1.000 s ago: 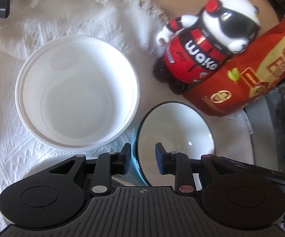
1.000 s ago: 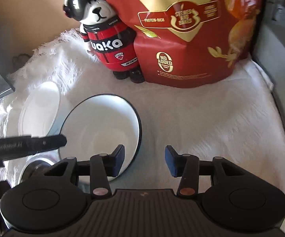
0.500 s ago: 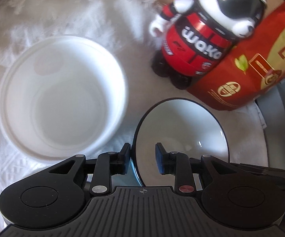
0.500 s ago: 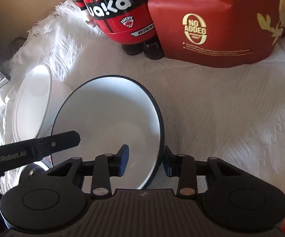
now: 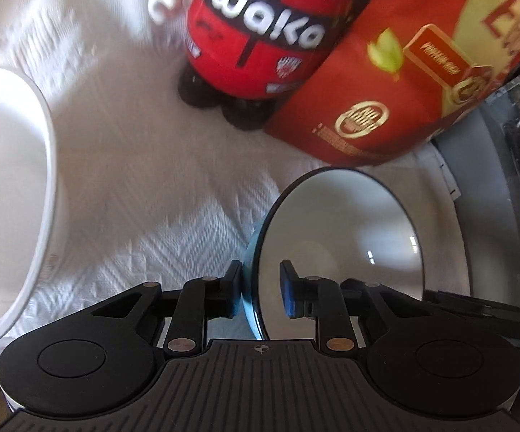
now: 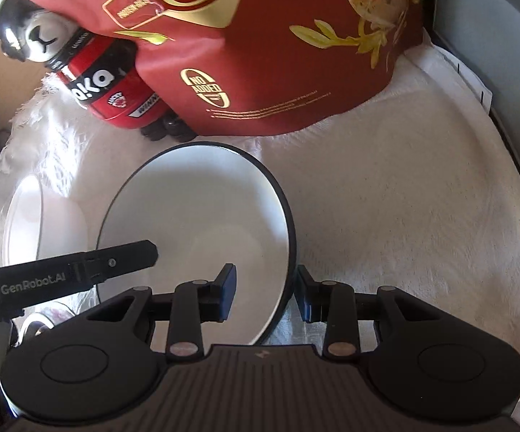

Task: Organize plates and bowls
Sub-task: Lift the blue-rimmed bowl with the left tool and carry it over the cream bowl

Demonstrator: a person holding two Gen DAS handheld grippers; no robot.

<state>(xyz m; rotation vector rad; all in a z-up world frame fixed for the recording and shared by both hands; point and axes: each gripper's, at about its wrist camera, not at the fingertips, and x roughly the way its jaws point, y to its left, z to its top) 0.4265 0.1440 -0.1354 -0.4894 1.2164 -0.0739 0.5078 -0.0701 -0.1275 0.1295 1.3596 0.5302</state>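
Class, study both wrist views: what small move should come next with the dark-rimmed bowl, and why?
Probably finish closing both grippers on the rim before any lift. The left gripper and right gripper straddle opposite sides of the dark-rimmed bowl. Their jaws have just been closing, but firm pad contact isn't clear. The white bowl sits apart, to its left.

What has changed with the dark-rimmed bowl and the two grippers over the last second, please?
Both grippers have closed in on the dark-rimmed bowl: the right gripper, a second ago apart from it, now straddles its right rim, and the left gripper has just narrowed its jaws on the left rim. The white bowl, bear figure and red bag stayed put.
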